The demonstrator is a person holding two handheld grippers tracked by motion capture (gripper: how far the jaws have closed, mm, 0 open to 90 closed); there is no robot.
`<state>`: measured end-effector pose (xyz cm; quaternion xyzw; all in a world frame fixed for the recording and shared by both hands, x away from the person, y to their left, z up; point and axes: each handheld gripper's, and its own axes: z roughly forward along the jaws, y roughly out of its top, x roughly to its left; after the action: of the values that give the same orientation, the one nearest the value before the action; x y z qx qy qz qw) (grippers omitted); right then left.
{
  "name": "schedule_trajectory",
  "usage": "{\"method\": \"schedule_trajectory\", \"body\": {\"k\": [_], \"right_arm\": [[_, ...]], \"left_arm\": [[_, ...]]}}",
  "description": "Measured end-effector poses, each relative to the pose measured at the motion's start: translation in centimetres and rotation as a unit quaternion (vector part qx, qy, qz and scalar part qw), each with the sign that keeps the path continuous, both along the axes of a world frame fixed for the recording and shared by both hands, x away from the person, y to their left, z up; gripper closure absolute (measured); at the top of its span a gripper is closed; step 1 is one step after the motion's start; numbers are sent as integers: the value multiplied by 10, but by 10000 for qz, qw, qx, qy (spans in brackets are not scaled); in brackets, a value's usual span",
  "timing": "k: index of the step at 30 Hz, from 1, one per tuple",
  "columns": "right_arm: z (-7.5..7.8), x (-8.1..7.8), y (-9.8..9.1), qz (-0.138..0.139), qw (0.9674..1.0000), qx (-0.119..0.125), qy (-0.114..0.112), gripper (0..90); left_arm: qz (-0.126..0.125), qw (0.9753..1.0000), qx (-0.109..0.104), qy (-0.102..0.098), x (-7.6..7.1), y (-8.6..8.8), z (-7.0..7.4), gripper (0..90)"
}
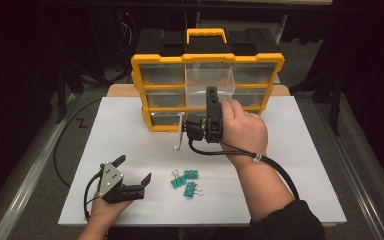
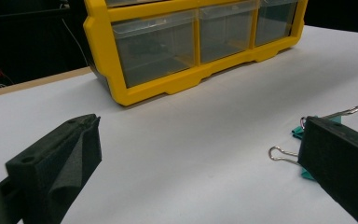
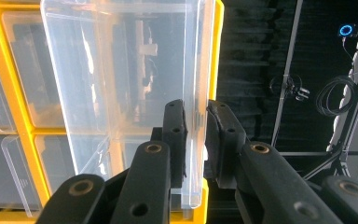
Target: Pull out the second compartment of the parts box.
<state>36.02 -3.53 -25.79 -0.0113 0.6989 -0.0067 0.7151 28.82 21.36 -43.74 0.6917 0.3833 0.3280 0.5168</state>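
Observation:
A yellow and black drawer cabinet (image 1: 152, 61) stands at the back of the white table (image 1: 125, 135). Its clear middle drawer (image 1: 209, 79) sticks out toward me. My right gripper (image 1: 211, 94) is shut on that drawer's front wall; in the right gripper view the pads (image 3: 175, 126) pinch the clear drawer (image 3: 121, 79) between them. Near the front left, my left gripper (image 1: 135, 168) rests open with nothing between its jaws. Three teal binder clips (image 1: 185, 181) lie just right of it. In the left gripper view one clip (image 2: 298, 134) sits partly behind the right jaw of the left gripper (image 2: 191, 154).
The cabinet (image 2: 168, 88) has several other clear drawers, all pushed in, and a yellow carry handle (image 1: 206, 33) on top. The right gripper's black cable (image 1: 275, 167) trails along the forearm. Dark floor and stands surround the table.

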Motion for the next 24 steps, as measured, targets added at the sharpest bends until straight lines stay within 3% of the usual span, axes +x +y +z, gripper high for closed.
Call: {"method": "schedule_trajectory", "body": {"k": [13, 19, 24], "right_arm": [[1, 0, 0, -29, 10000, 61, 38, 788], [4, -4, -1, 65, 9999, 53, 138, 662], [6, -11, -5, 89, 9998, 87, 167, 617]], "left_arm": [[14, 10000, 3, -10, 0, 0, 0, 3], [11, 10000, 26, 0, 1, 0, -1, 3], [34, 10000, 11, 3, 1, 1, -1, 3]]}}
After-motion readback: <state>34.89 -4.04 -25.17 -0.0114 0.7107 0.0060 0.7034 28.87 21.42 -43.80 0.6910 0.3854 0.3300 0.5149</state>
